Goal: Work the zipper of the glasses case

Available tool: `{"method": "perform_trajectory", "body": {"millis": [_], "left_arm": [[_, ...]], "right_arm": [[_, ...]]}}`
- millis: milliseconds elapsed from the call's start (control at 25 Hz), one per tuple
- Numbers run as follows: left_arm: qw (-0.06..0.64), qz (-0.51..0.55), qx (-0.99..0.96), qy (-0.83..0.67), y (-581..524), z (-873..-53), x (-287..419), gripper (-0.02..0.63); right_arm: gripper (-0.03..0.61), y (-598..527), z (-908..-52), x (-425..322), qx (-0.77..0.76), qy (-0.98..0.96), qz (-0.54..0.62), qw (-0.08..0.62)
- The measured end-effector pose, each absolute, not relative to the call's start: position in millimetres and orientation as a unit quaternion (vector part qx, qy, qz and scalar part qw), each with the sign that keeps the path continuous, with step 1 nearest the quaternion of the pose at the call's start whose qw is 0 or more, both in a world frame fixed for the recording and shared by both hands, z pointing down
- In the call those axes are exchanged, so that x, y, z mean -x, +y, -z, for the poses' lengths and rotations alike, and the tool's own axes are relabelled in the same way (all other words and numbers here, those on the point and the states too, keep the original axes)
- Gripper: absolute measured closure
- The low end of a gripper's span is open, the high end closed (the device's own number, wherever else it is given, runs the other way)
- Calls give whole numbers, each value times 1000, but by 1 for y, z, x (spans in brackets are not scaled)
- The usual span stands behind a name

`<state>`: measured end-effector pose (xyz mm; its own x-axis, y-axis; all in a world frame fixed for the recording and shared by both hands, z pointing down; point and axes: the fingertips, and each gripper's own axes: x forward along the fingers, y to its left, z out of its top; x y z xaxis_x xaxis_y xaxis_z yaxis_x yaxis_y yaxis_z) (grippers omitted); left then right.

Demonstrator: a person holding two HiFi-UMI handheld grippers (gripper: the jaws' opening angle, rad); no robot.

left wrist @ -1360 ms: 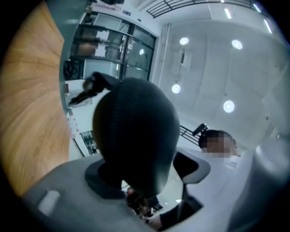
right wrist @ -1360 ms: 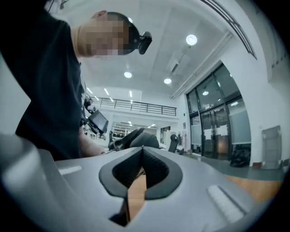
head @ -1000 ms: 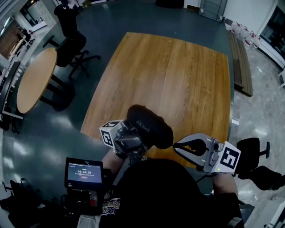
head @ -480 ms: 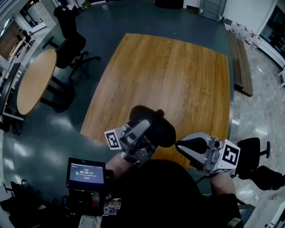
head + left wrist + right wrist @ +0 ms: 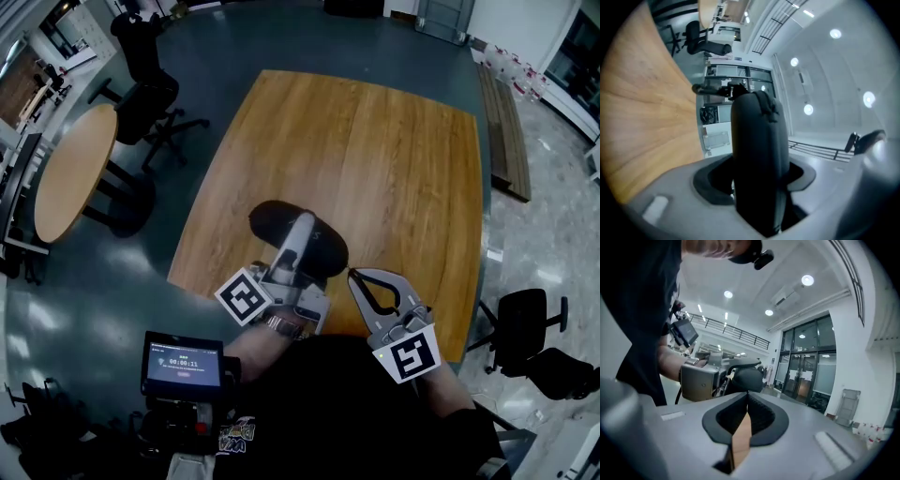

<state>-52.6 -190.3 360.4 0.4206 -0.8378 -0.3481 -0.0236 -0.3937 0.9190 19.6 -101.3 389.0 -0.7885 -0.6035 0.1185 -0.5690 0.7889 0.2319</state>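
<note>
Left gripper view: claw (image 5: 757,176) closing onto glasses case (image 5: 757,133) (head view unclear).

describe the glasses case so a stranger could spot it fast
Find the near edge of the big wooden table. There the glasses case sits between the left gripper's jaws, which have just been closing on it. It is the only black oval thing there.

free: I see bare wooden table (image 5: 375,159) beyond the glasses case (image 5: 270,223) | blocked: near edge, taken up by it (right gripper (image 5: 356,277) just beside)
</note>
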Motion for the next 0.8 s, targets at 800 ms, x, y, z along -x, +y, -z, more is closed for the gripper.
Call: {"method": "perform_trajectory", "body": {"millis": [800], "left_arm": [[515, 501, -658, -224, -190, -364, 57, 337]], "right_arm": [[558, -100, -375, -16, -358, -932, 46, 15]]}}
